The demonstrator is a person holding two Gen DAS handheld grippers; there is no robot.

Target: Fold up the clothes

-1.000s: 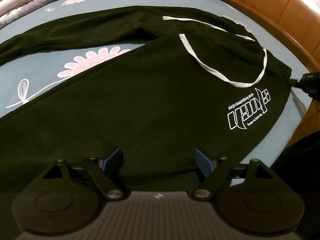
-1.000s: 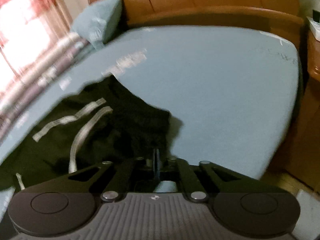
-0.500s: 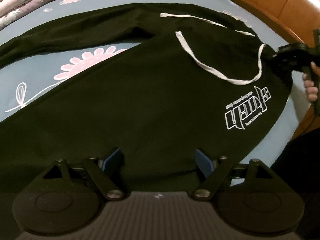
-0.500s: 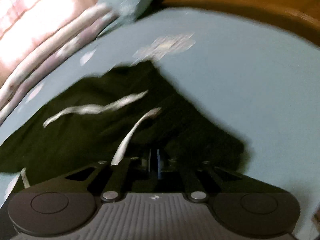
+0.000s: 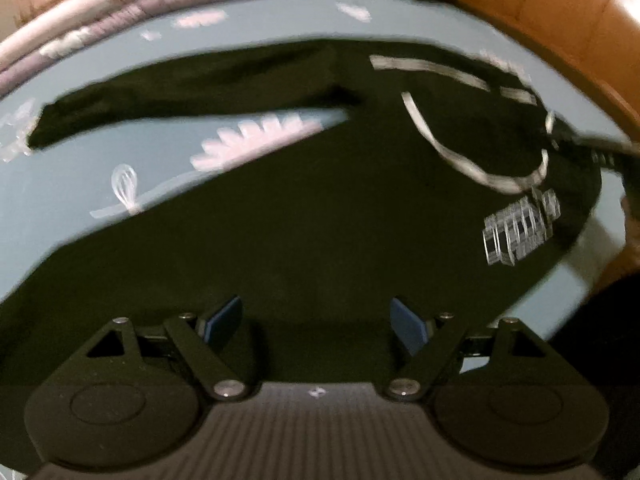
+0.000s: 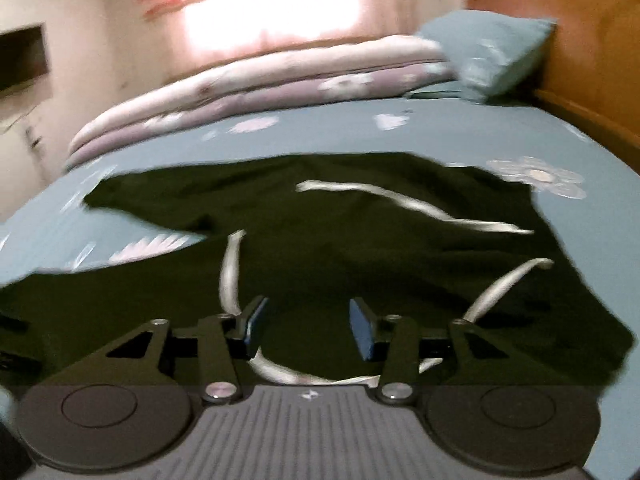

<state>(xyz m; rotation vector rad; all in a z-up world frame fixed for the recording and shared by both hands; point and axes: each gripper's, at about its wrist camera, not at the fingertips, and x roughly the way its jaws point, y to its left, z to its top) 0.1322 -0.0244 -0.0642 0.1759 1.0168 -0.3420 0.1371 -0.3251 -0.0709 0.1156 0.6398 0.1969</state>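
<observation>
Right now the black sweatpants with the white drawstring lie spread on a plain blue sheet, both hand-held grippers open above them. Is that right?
Not quite: the sheet is not plain. The right wrist view shows pale flowers printed on the blue. The rest holds: the black sweatpants with the white drawstring lie spread, and the left hand-held gripper and right hand-held gripper are open above them.
</observation>
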